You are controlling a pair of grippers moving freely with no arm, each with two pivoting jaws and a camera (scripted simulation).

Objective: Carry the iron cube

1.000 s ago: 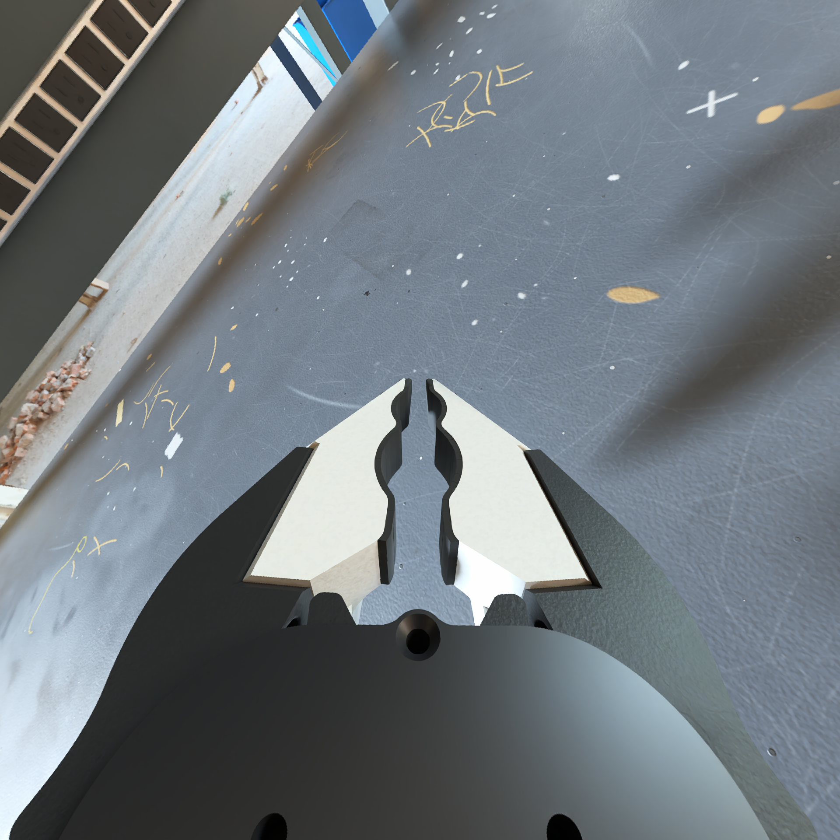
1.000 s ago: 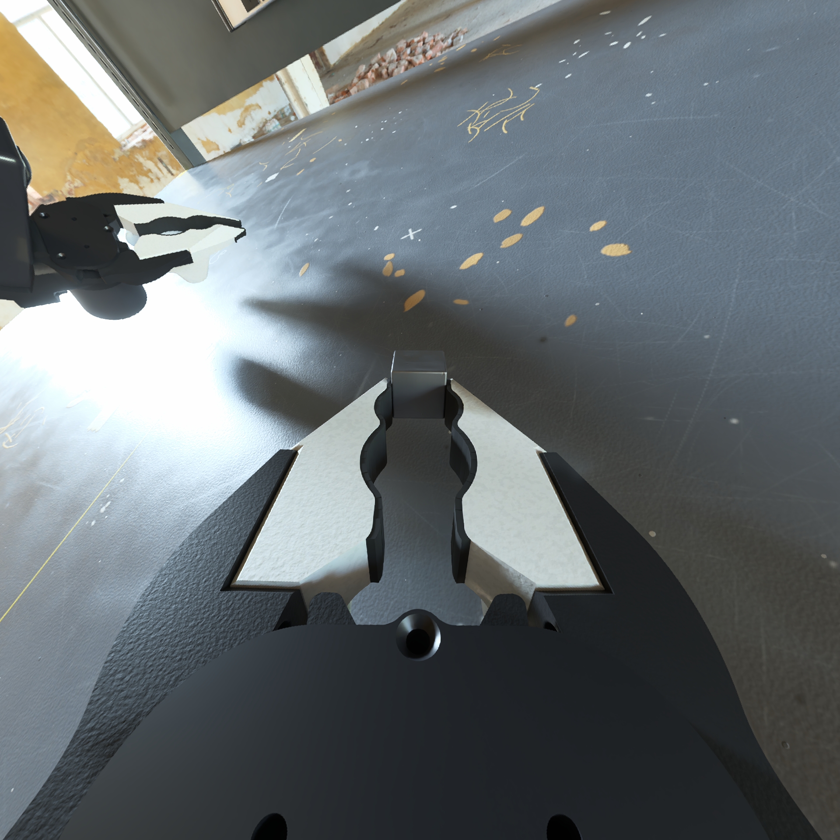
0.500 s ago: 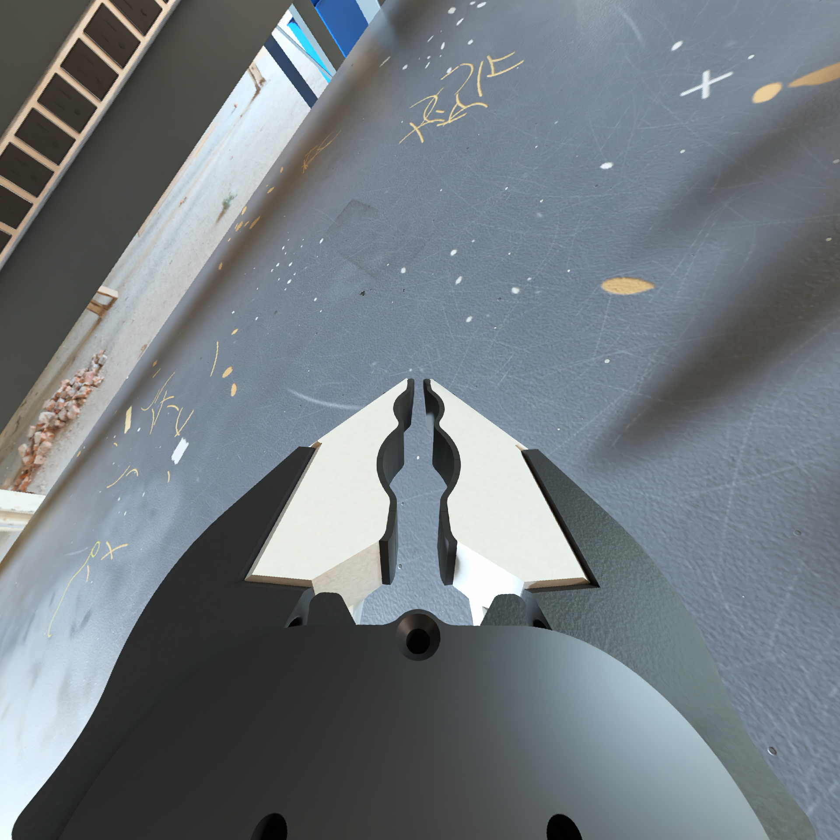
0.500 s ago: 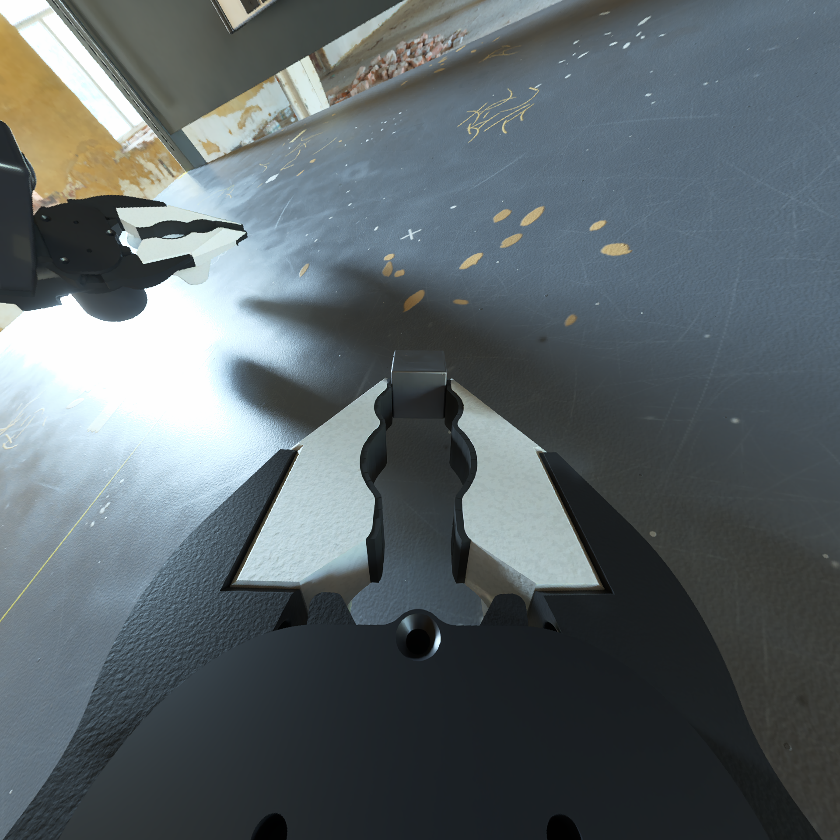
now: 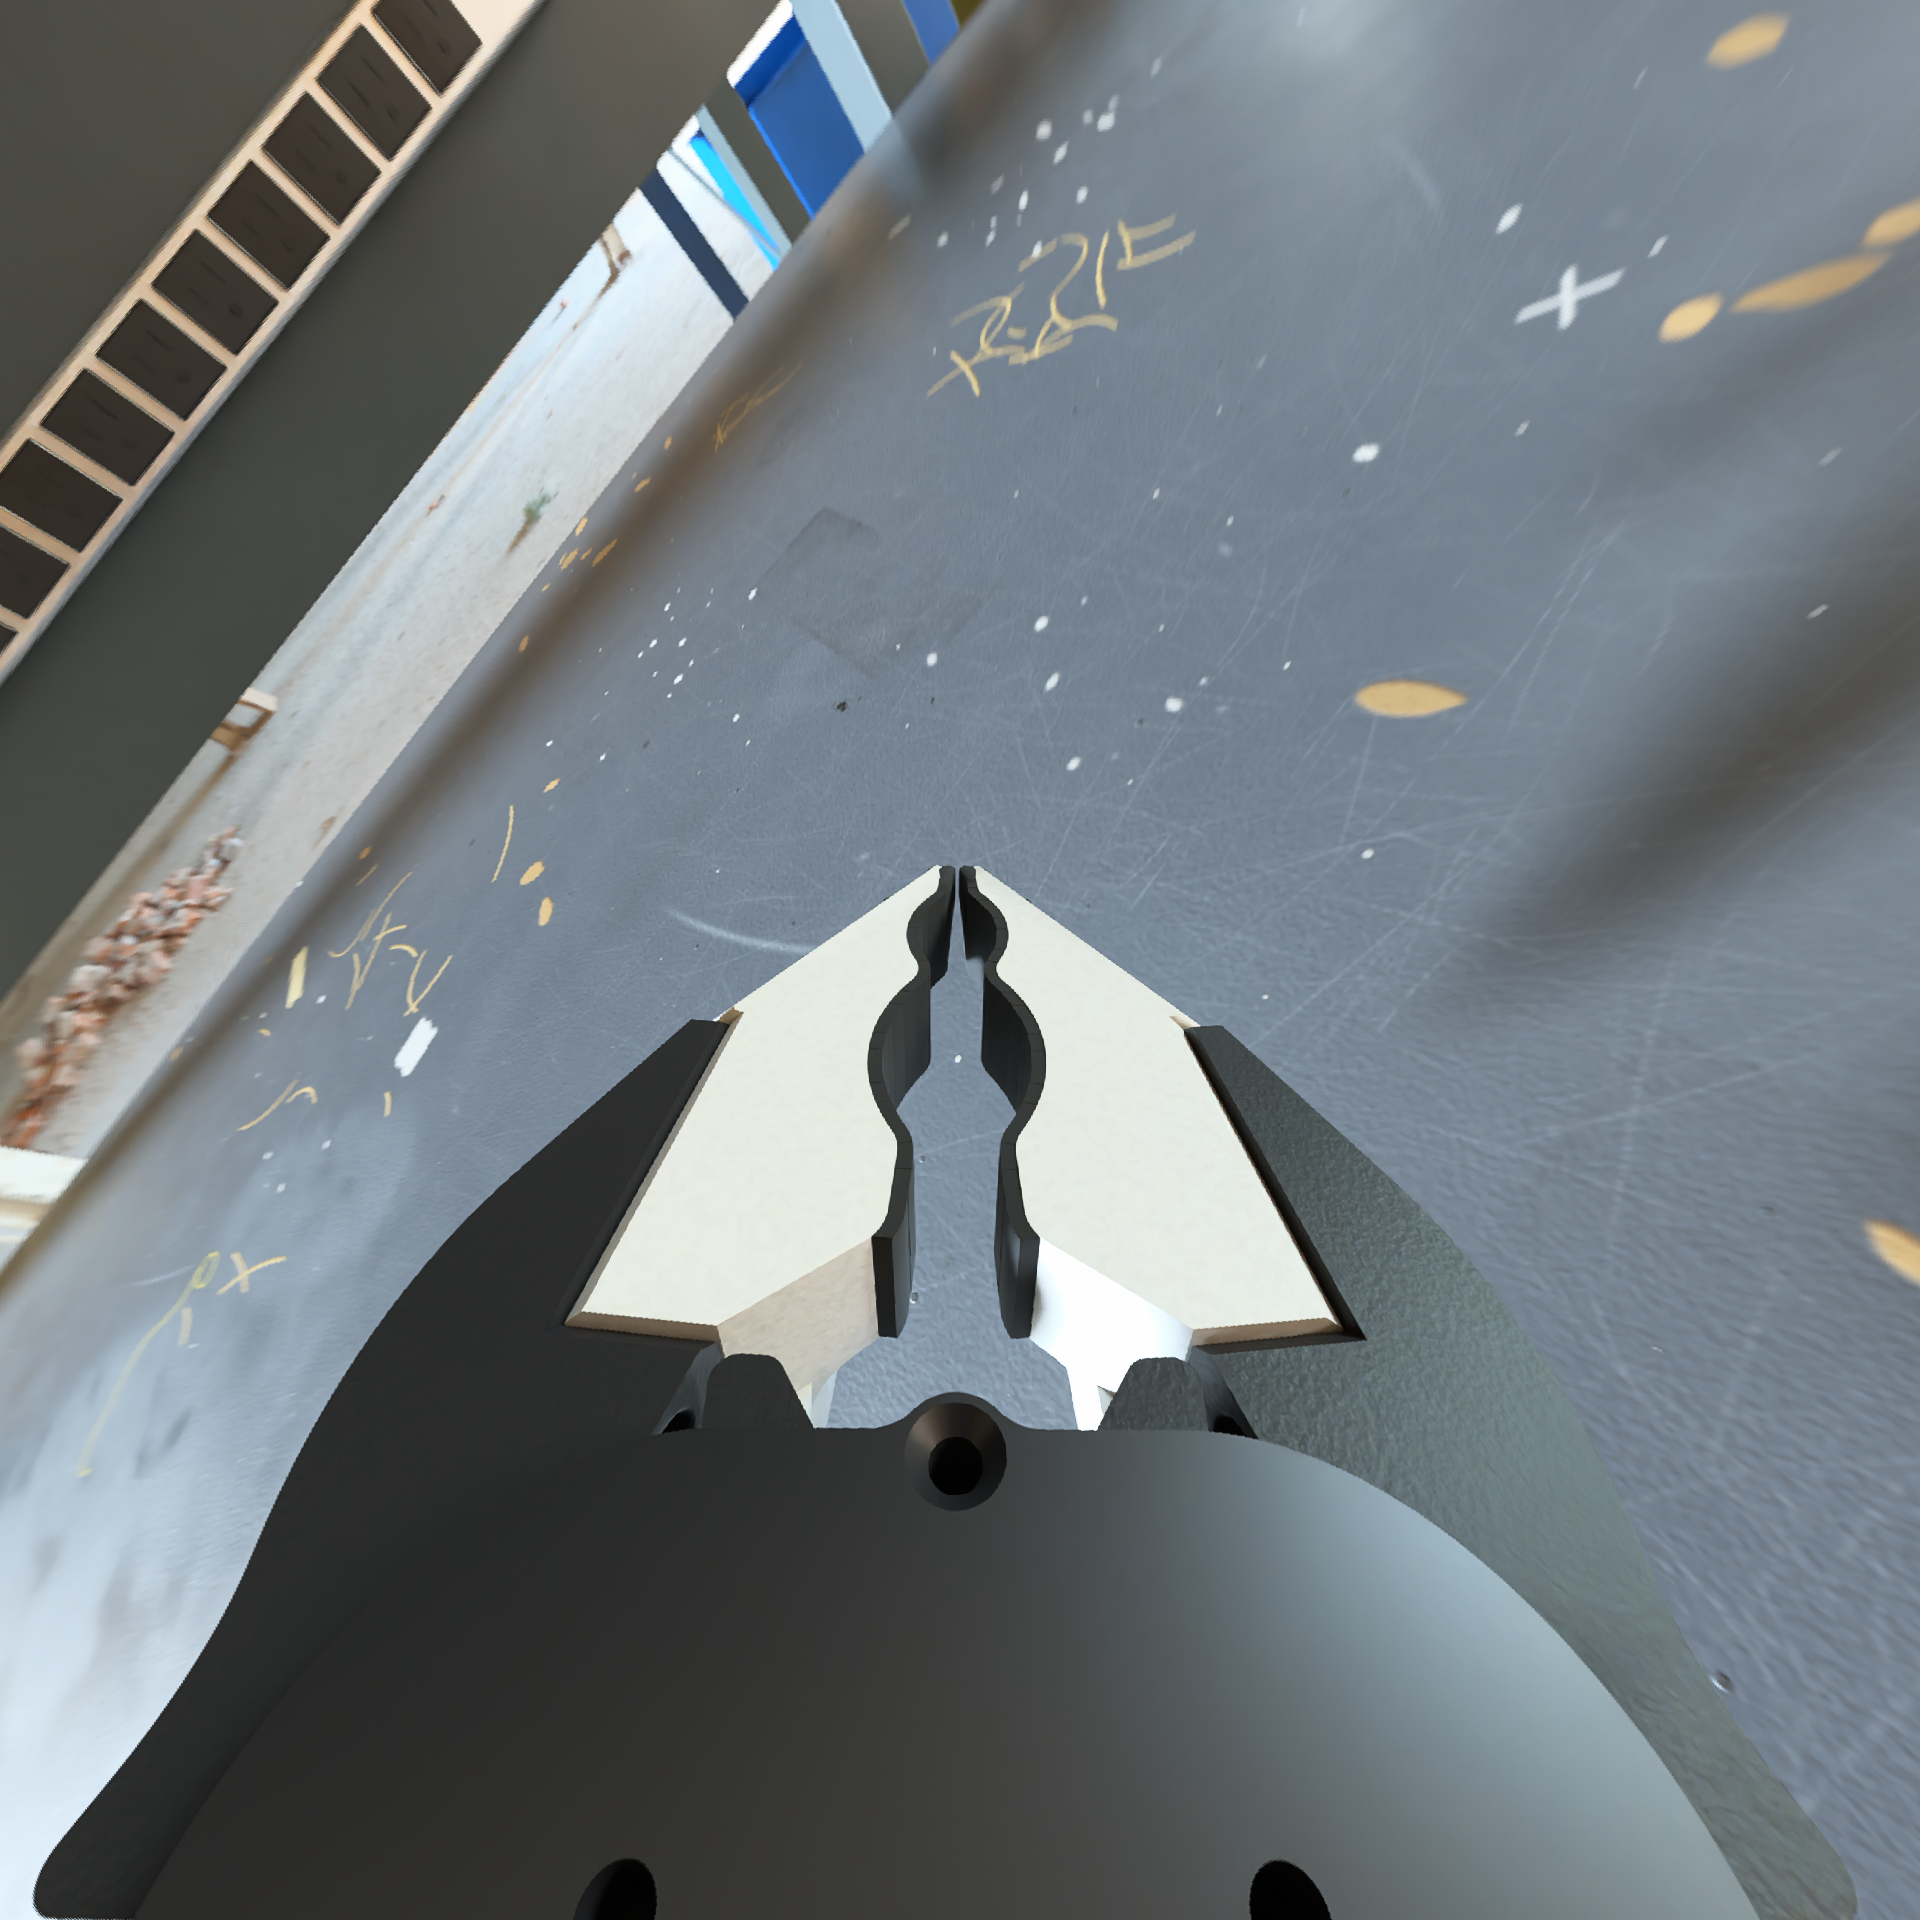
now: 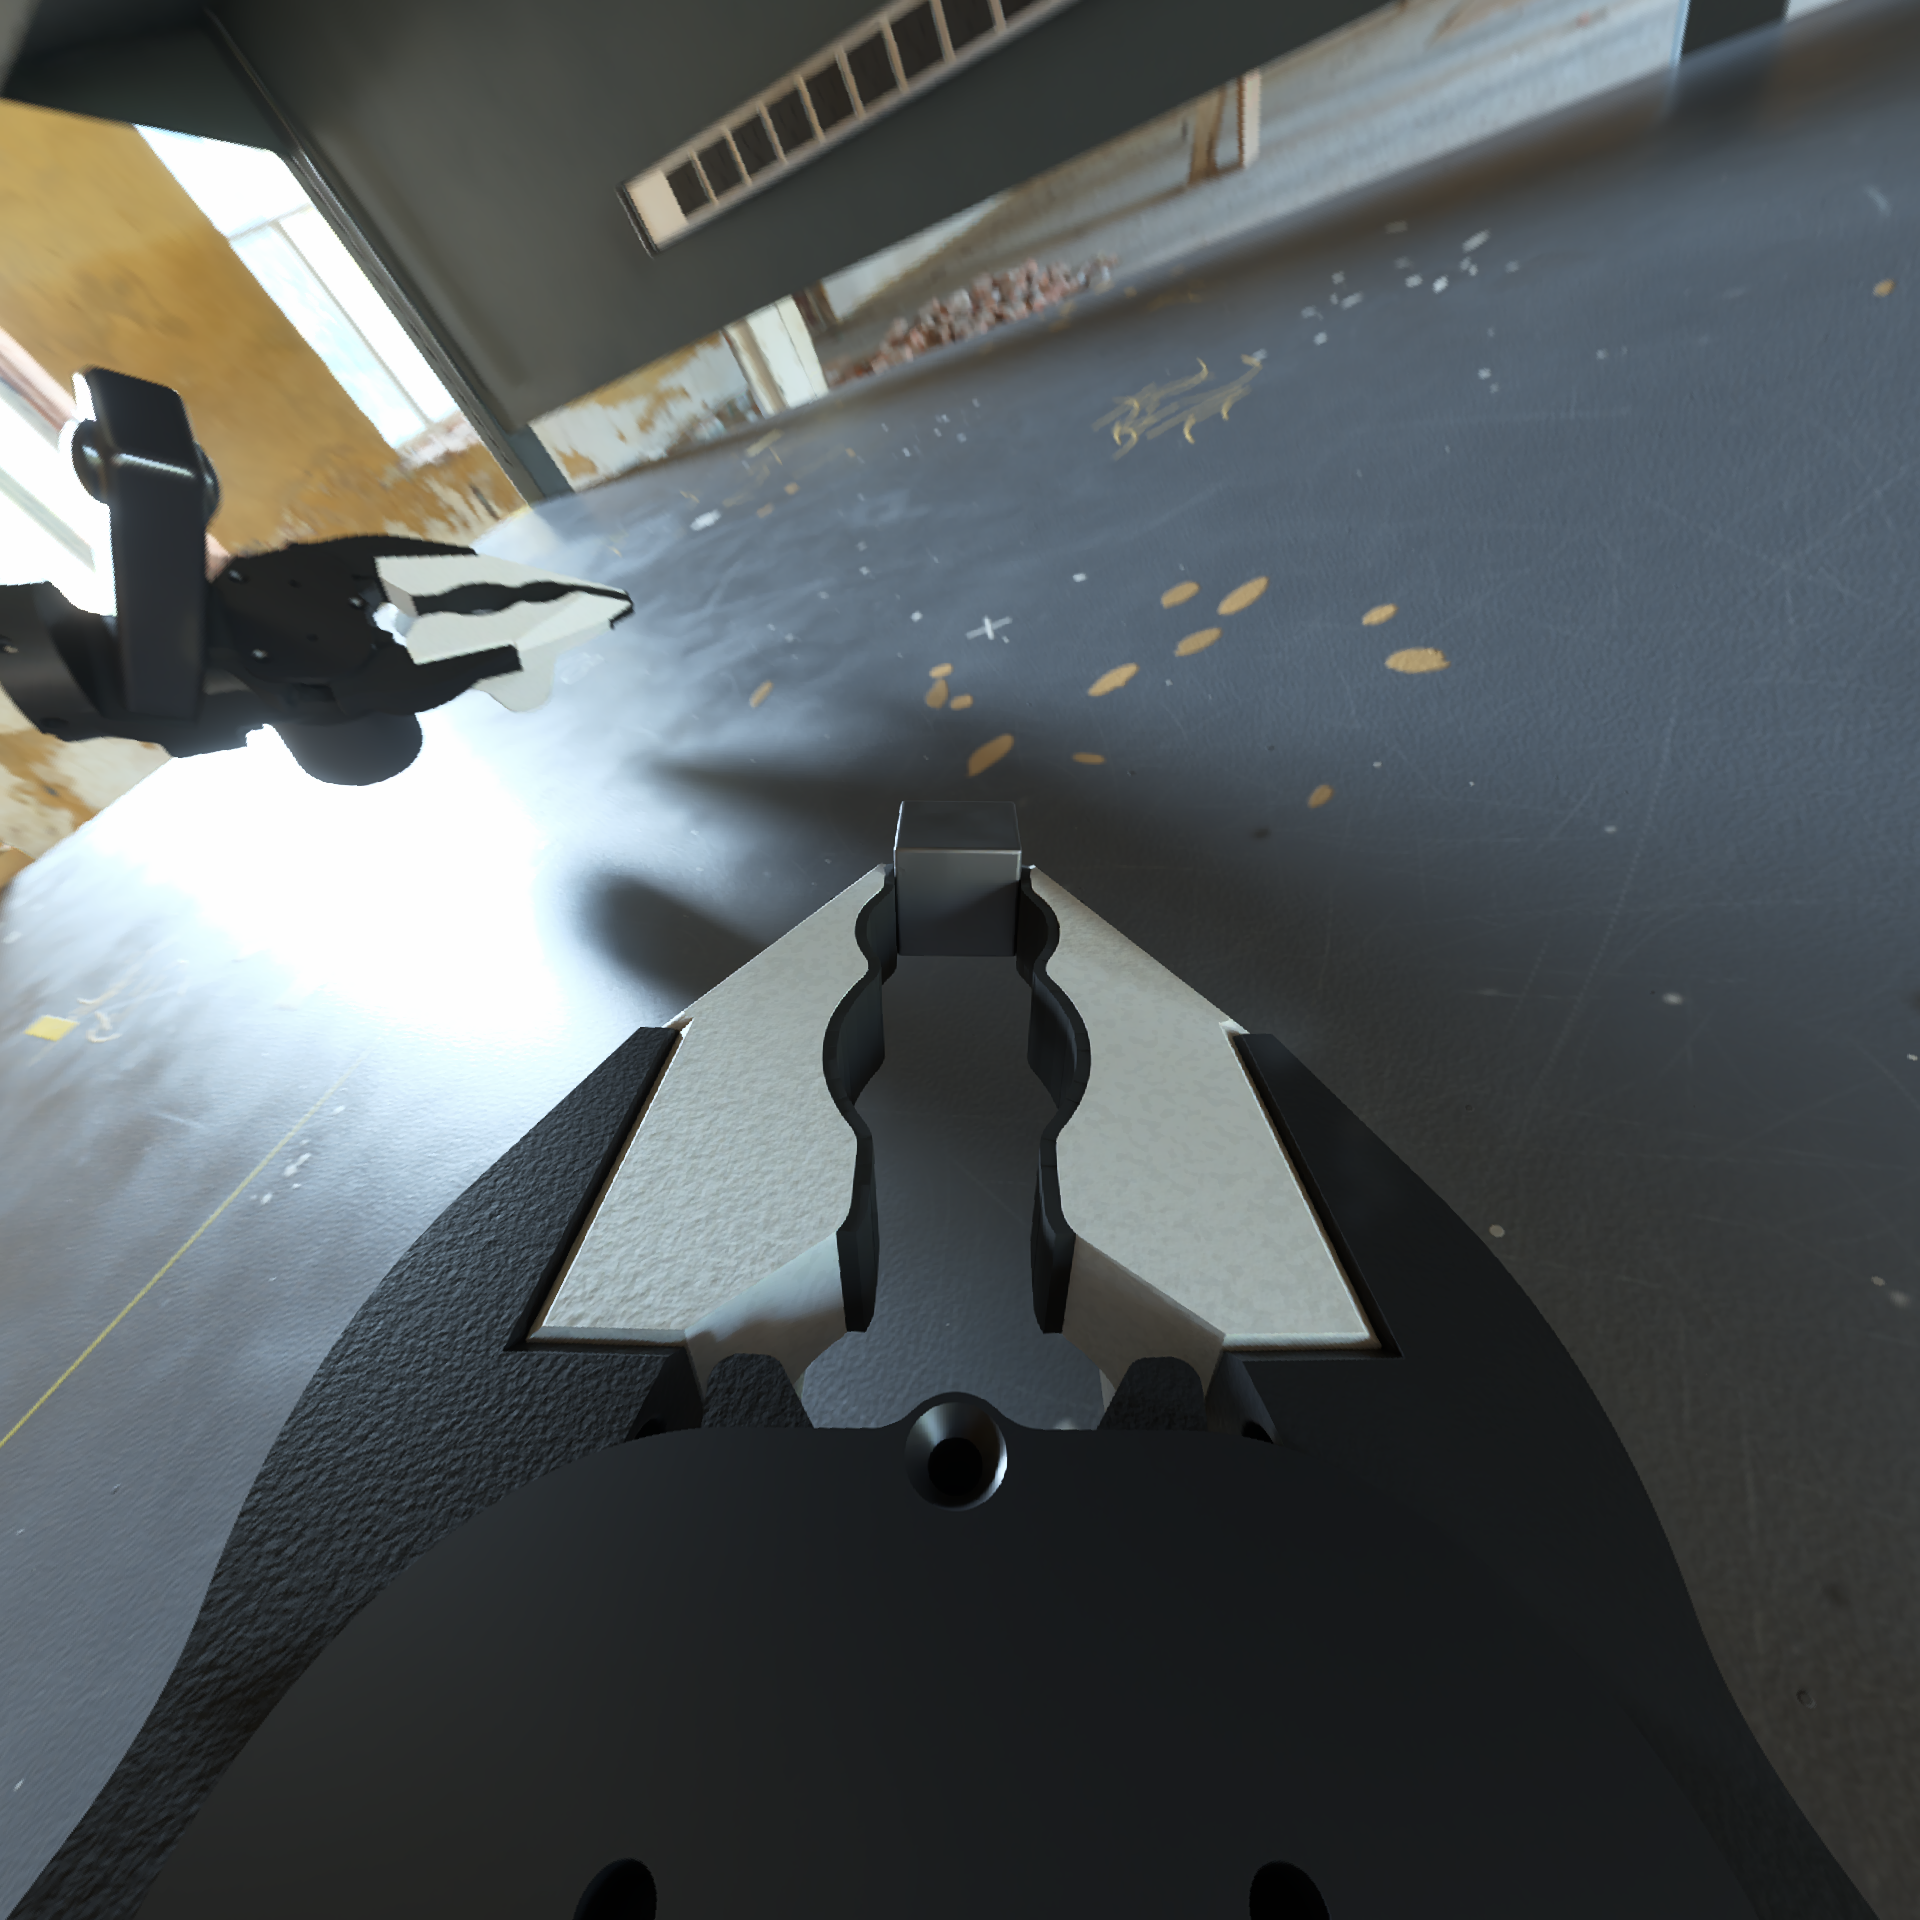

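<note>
Right now the iron cube (image 6: 956, 883) sits pinched between the tips of the right gripper (image 6: 956, 894), its grey metal sides pressed against the dark inner edges of both fingers (image 6: 727, 1122), its top face poking out past their points. Whether it rests on the dark scratched tabletop (image 6: 1558, 935) or is clear of it, I cannot tell from this angle. Up and to the left of the cube hangs the left gripper (image 6: 613, 603), well apart from it, its white fingers drawn almost together with nothing between them; in its own view the left gripper (image 5: 956, 883) shows its tips nearly touching over bare surface. Beyond the cube lie tan oval flecks (image 6: 1210, 597) and a small white cross mark (image 6: 987, 627), with yellow scribbles (image 6: 1179, 410) farther off.
</note>
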